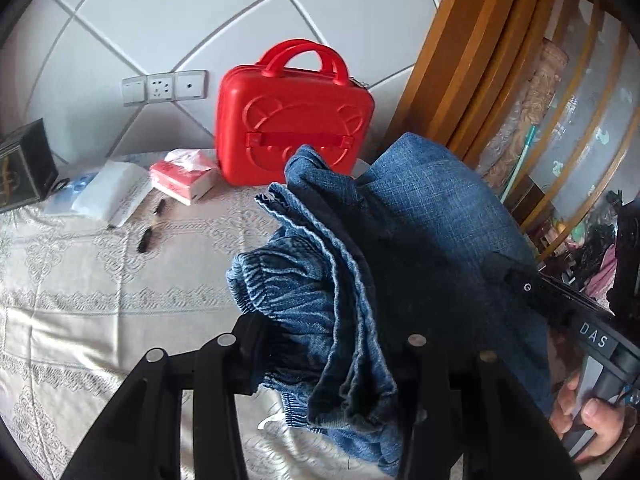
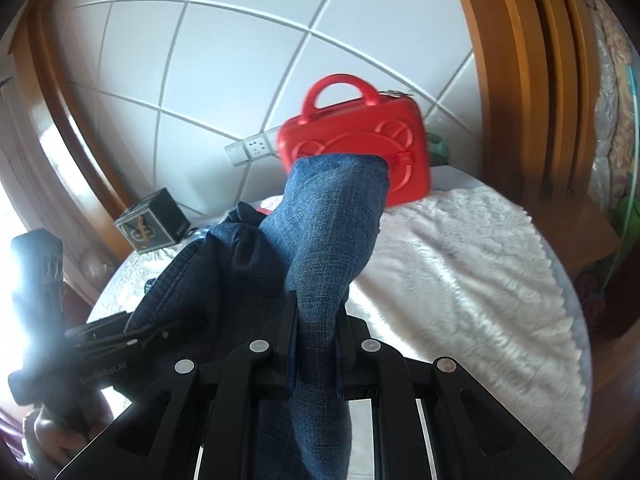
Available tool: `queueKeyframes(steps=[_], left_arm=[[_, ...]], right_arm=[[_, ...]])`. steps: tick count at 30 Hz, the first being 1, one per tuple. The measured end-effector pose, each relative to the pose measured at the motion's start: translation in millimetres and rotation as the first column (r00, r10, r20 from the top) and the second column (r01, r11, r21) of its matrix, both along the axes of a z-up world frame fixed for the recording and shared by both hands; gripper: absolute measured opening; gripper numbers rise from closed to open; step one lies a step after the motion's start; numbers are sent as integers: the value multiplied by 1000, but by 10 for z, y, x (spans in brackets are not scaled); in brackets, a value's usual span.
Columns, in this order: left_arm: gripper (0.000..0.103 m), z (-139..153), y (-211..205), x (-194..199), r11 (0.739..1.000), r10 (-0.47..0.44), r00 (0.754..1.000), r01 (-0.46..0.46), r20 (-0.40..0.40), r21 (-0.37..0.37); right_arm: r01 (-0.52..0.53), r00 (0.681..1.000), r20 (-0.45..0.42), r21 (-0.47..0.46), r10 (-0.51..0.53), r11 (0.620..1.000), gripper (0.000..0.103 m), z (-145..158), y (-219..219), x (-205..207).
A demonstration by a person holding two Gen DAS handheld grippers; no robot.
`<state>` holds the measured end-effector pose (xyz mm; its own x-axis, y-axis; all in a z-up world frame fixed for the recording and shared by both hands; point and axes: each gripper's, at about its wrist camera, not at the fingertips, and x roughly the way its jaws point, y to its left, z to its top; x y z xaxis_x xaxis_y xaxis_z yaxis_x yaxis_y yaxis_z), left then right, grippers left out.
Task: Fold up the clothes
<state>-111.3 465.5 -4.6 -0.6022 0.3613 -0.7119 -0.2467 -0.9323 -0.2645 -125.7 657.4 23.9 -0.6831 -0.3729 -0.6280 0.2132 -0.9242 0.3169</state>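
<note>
Both your tools clamp the jeans (image 1: 400, 248) (left tool (image 1: 332, 344), right tool (image 2: 316, 336)); denim hides the red case's (image 1: 280, 120) 5 o'clock corner.

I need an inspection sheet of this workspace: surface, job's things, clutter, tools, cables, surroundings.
Surface: bed with pale patterned cover.
Job's things: blue denim garment, bunched and lifted between both tools.
Clutter: red case against the wall, tissue pack, white packet, dark box, small dark items.
Tools: left tool holds the elastic waistband; right tool shut on a denim fold.
Cables: nothing seen.
Surroundings: white tiled wall with sockets, wooden frame.
</note>
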Motion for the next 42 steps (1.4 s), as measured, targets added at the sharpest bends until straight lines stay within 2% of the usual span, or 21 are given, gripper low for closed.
queueKeyframes(steps=[8, 14, 17, 20, 22, 23, 25, 26, 27, 28, 29, 33, 37, 41, 42], left_arm=[[42, 40, 766, -535, 1000, -11, 1000, 11, -18, -12], [42, -84, 1546, -1021, 998, 67, 998, -67, -15, -10], [42, -344, 1893, -1315, 995, 99, 995, -99, 33, 2], [43, -761, 2151, -1558, 992, 122, 987, -120, 100, -24], [50, -1107, 2286, -1678, 988, 144, 977, -132, 155, -81], [53, -1291, 2335, -1723, 980, 166, 969, -142, 186, -137], [54, -1641, 2423, -1801, 958, 211, 948, -152, 240, -243], [65, -1752, 2435, -1807, 950, 224, 940, -152, 256, -274], [90, -1811, 2432, -1804, 941, 239, 937, -158, 256, -300], [100, -1835, 2429, -1793, 928, 258, 935, -170, 242, -333], [103, -1828, 2429, -1781, 921, 260, 939, -171, 226, -349], [103, -1732, 2454, -1755, 918, 260, 938, -167, 229, -360], [103, -1335, 2600, -1535, 940, 201, 966, -143, 164, -310], [103, -965, 2789, -1269, 947, 155, 981, -114, 116, -300], [103, -890, 2815, -1206, 954, 139, 984, -104, 108, -280]], right_arm=[[16, 1000, -19, -1, -16, 1000, 13, 13, 739, -476], [-58, 998, -28, -34, 57, 998, 13, -92, 1497, -1112], [-95, 995, -5, -32, 95, 995, 13, -256, 1895, -1476], [-111, 992, 48, -43, 113, 993, 13, -561, 2296, -1825], [-107, 989, 101, -36, 111, 994, 14, -855, 2489, -2027], [-102, 984, 141, -40, 107, 994, 15, -1044, 2565, -2127], [-71, 975, 210, 9, 68, 997, 20, -1364, 2660, -2245], [-48, 970, 242, 57, 33, 997, 26, -1527, 2693, -2285], [-26, 963, 268, 97, -1, 995, 38, -1667, 2728, -2309], [-14, 956, 291, 124, -23, 992, 44, -1787, 2761, -2320], [-9, 949, 313, 139, -36, 990, 54, -1890, 2792, -2317], [-21, 945, 323, 196, -44, 980, 79, -1953, 2776, -2241], [-18, 961, 274, 187, -35, 982, 84, -1724, 2740, -2023], [-49, 976, 216, 160, 13, 986, 102, -1386, 2667, -1607], [-56, 978, 207, 156, 23, 986, 102, -1324, 2640, -1517]])
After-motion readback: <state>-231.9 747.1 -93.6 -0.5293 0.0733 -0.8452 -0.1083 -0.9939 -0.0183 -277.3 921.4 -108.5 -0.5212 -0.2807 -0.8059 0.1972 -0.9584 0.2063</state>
